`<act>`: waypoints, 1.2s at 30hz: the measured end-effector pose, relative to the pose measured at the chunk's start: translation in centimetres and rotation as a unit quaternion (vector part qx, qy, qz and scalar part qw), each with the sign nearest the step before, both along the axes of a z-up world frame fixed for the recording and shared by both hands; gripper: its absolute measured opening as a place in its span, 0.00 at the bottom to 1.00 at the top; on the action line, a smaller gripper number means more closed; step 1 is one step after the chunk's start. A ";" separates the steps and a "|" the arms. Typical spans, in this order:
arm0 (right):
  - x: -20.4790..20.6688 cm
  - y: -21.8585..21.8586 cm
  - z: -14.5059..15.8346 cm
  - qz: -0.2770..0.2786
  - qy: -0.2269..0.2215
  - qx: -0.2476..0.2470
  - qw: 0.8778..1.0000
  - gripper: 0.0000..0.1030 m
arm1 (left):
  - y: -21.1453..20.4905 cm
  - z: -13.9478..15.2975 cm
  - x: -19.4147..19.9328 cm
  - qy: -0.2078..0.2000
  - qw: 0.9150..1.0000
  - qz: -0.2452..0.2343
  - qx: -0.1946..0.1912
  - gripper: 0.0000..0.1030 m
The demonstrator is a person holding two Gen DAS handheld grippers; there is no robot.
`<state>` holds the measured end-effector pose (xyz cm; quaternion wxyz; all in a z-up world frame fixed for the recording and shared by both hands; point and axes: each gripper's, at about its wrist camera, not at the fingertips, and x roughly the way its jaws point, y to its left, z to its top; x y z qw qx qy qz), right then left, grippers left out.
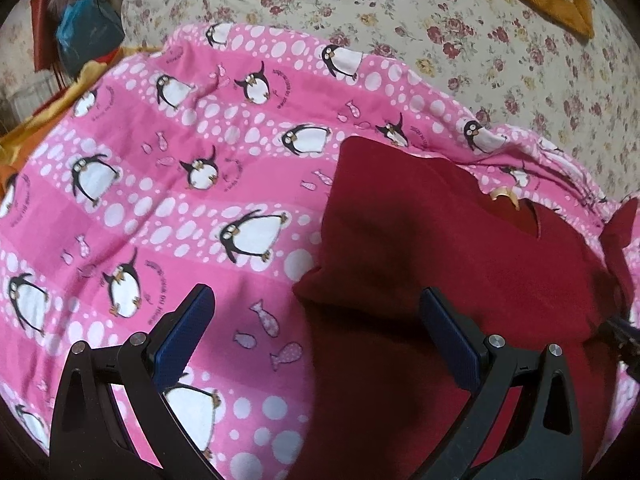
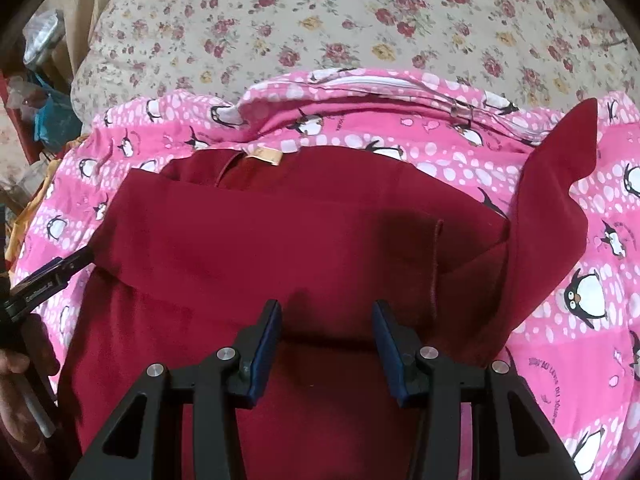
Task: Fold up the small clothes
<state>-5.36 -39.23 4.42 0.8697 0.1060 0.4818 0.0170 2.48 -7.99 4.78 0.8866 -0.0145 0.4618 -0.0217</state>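
1. At nine o'clock in the right wrist view, the left gripper (image 2: pixel 86 256) reaches in from the edge, its tips at the left border of the dark red garment (image 2: pixel 280 240); from this angle it cannot be told whether they touch the cloth.
2. In the left wrist view the same gripper (image 1: pixel 320 312) stands with its jaws spread wide, nothing between the blue pads (image 1: pixel 188 332). One finger hangs over the pink penguin blanket (image 1: pixel 160 200), the other over the red cloth.
3. The garment lies flat on the blanket, filling the centre of the right wrist view. A fold has been laid across it: the left side and sleeve are turned over the body, and the sleeve's hemmed cuff (image 2: pixel 434 264) ends just right of centre.
4. Toward twelve o'clock the collar shows, with a tan label (image 2: pixel 264 156) sewn inside it.
5. At six o'clock the right gripper (image 2: pixel 326 308) hovers over the garment, jaws partly apart and gripping nothing; red cloth shows in the gap.
6. At two o'clock the other sleeve (image 2: pixel 560 184) lies unfolded, stretched out over the blanket toward its upper right.
7. Beyond the blanket, from ten to two o'clock, a cream floral bedspread (image 2: pixel 360 20) covers the bed.
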 end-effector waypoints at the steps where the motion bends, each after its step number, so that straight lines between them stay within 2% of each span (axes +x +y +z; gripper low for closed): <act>1: 0.0 0.1 0.0 0.001 -0.001 0.002 1.000 0.43 | -0.1 -0.1 0.1 0.004 1.000 -0.003 -0.005 0.99; 2: 0.0 0.1 0.0 0.002 -0.001 0.002 1.000 0.44 | -0.2 -0.3 0.2 0.006 1.000 -0.006 -0.005 0.99; 6: 0.5 0.0 -1.6 0.011 0.023 -0.002 1.000 0.45 | -0.9 -2.0 1.2 0.026 0.999 -0.004 0.039 0.99; 10: 0.1 -0.2 -1.1 0.012 0.016 0.002 1.000 0.45 | -0.3 -2.6 1.7 0.041 0.999 0.008 0.014 0.99; 15: -1.2 -1.4 0.1 0.000 -0.001 0.011 1.000 0.45 | -0.5 -2.2 1.2 0.036 0.999 0.007 0.016 0.99; 19: -3.0 -5.2 1.6 -0.057 -0.039 0.014 0.998 0.46 | -0.7 -1.0 0.4 0.020 1.000 -0.003 -0.002 0.99; 20: -3.2 -6.7 1.8 -0.078 -0.043 0.016 0.996 0.49 | -0.8 -0.8 0.4 0.016 1.000 -0.004 -0.005 0.99; 21: -3.2 -7.9 1.9 -0.094 -0.044 0.019 0.994 0.57 | -0.9 -0.5 0.2 0.012 1.000 -0.007 -0.009 0.99; 23: -3.1 -11.4 1.8 -0.140 -0.047 0.029 0.989 0.64 | -1.1 -0.3 0.2 0.009 1.000 -0.010 -0.013 0.99; 28: -1.8 -17.9 2.2 -0.221 -0.053 0.058 0.972 0.64 | -1.4 -0.5 0.4 0.012 1.000 -0.010 -0.012 0.99; 31: 0.0 -19.4 2.3 -0.231 -0.053 0.058 0.970 0.64 | -1.5 -0.8 0.5 0.015 1.000 -0.011 -0.013 0.99; 36: 4.1 -19.4 1.4 -0.215 -0.040 0.024 0.975 0.64 | -1.9 -1.1 0.7 0.015 1.000 -0.016 -0.005 0.99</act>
